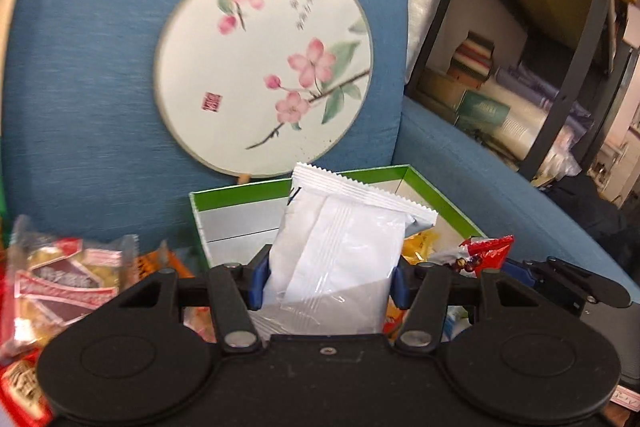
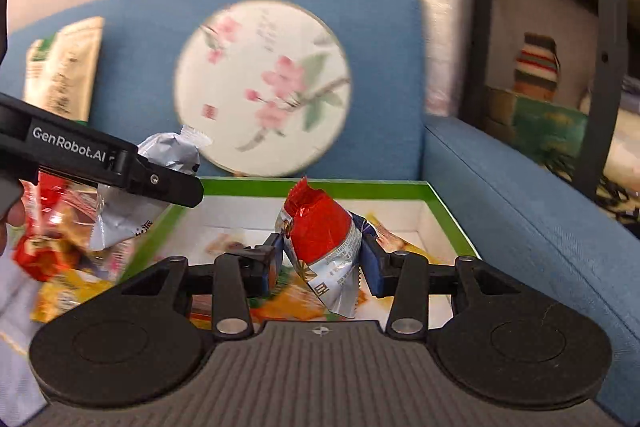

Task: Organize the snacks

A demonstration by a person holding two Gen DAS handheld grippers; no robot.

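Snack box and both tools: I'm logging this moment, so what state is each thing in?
Left tool: shut on white packet, held upright.
Right tool: shut on red-and-silver packet, over the box.
Green-rimmed box: open, a few snacks inside.
Snack pile: loose, left of the box.
Round fan: leaning on the sofa back.

Blue sofa (image 1: 460, 155), green-rimmed box (image 2: 448, 205), loose snack packets (image 1: 64, 279)
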